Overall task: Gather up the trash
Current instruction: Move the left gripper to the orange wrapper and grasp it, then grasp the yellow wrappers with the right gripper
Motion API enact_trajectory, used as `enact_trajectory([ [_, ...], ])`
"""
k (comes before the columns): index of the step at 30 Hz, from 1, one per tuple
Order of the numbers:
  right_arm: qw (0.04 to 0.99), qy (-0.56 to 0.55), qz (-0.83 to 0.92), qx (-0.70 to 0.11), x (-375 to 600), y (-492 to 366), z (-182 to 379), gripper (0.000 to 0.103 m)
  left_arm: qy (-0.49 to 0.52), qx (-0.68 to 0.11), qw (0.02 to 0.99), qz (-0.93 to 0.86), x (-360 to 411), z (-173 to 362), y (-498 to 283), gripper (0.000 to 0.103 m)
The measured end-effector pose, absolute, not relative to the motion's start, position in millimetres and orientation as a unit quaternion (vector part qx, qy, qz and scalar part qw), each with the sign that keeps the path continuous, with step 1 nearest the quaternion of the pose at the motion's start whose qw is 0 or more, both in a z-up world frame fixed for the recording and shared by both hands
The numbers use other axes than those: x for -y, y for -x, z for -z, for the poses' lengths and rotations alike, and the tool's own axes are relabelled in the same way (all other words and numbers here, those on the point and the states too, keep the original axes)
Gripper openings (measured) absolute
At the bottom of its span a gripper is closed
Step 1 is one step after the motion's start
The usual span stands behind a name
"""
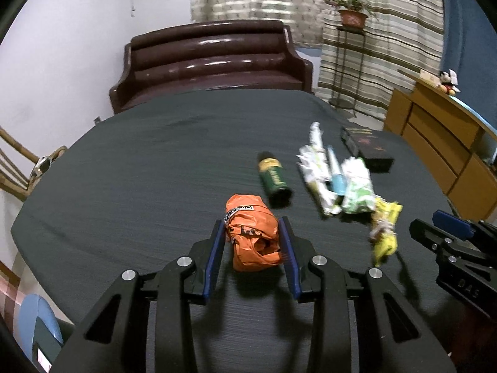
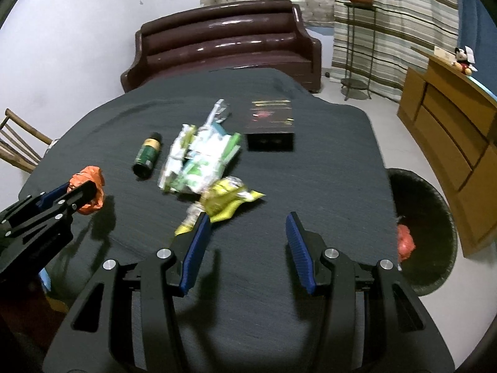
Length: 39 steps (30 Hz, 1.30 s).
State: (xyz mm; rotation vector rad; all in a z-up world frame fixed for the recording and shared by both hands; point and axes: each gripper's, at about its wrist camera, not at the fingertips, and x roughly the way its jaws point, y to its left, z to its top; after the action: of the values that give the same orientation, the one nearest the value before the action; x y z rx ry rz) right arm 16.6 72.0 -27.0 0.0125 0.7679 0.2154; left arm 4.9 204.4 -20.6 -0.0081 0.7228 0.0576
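Observation:
A crumpled orange wrapper (image 1: 253,236) is pinched between the blue pads of my left gripper (image 1: 251,227) and hangs just above the dark table (image 1: 139,171), casting a shadow below. From the right wrist view the same orange wrapper (image 2: 90,192) shows in the left gripper (image 2: 84,186). My right gripper (image 2: 247,217) stands open with only bare tablecloth between its fingers. A yellow wrapper (image 2: 230,199) lies on the table beside its left fingertip. A pile of white-green wrappers (image 2: 202,161) and a green can (image 2: 147,155) lie farther back.
A black-lined trash bin (image 2: 435,205) holding an orange-red piece (image 2: 405,242) stands off the table's right edge. A black box (image 2: 270,124) rests at the back. A brown sofa (image 2: 223,43) is behind the table, a wooden cabinet (image 2: 450,130) is at the right, and a chair (image 2: 18,146) is at the left.

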Motion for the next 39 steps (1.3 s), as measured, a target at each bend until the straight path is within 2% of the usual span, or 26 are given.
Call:
enact_trajectory([
  [3,0.918,-0.008,-0.113,-0.379,-85,-22,27,0.05,0.008,-0.353,0.935,-0.039,-217,21,-8,0.036],
  [5,0.917,-0.008,-0.113,-0.383,-92,-25,30,0.058,0.013,-0.355,0.934,-0.047,-226,23,-10,0.036],
  [35,0.903,0.006,-0.081,-0.422,-97,-42,44,0.058,0.041,-0.366,0.928,-0.061,-245,34,-20,0.036],
  [37,0.902,0.003,-0.08,-0.424,-97,-43,45,0.057,0.041,-0.367,0.927,-0.06,-246,35,-21,0.036],
  [39,0.902,0.002,-0.081,-0.425,-96,-44,45,0.048,0.042,-0.368,0.927,-0.058,-246,35,-22,0.036],
])
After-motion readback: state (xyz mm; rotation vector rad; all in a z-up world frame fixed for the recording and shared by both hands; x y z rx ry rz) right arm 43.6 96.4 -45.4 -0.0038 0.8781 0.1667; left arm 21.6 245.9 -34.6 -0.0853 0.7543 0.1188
